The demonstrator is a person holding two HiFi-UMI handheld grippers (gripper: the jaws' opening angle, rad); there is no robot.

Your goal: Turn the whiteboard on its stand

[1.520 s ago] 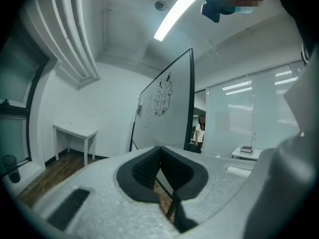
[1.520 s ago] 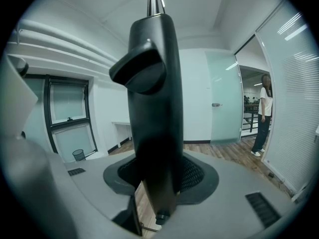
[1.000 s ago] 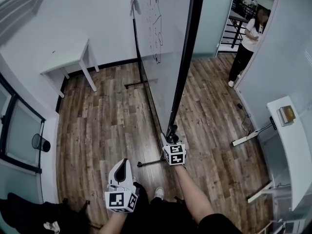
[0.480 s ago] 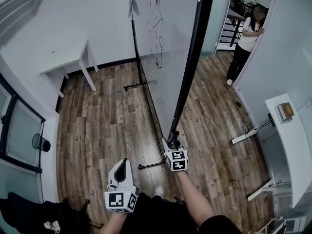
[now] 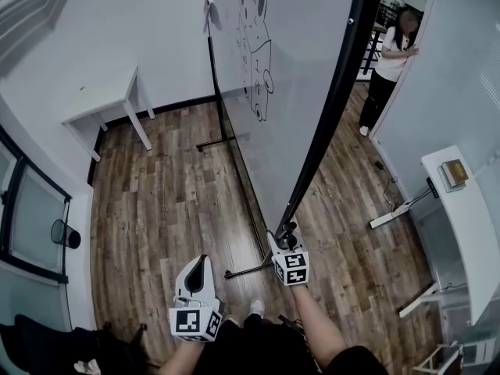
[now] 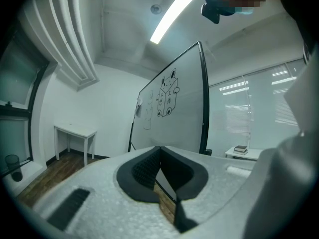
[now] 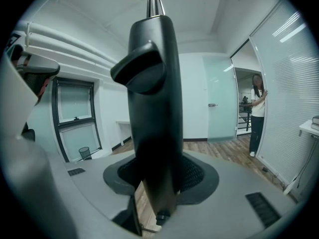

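The whiteboard (image 5: 289, 69) stands on its black wheeled stand (image 5: 248, 269), its face with a rabbit drawing turned toward the left. My right gripper (image 5: 286, 237) is shut on the near black frame edge (image 5: 328, 116) at its lower end. In the right gripper view the dark frame bar (image 7: 152, 108) fills the space between the jaws of the right gripper (image 7: 159, 178). My left gripper (image 5: 197, 268) hangs low at the left, apart from the board, shut and holding nothing. The left gripper view shows the whiteboard (image 6: 169, 113) beyond the left gripper (image 6: 159, 151).
A white table (image 5: 105, 96) stands against the far wall. A person (image 5: 387, 69) stands at the doorway on the right. A white desk (image 5: 461, 209) with a book and a power strip (image 5: 391, 216) lie to the right. A bin (image 5: 62, 233) sits by the left window.
The board has swung on its stand, its near edge going right and toward me, so more of the drawn face shows. My right gripper moved with it. The left stayed put.
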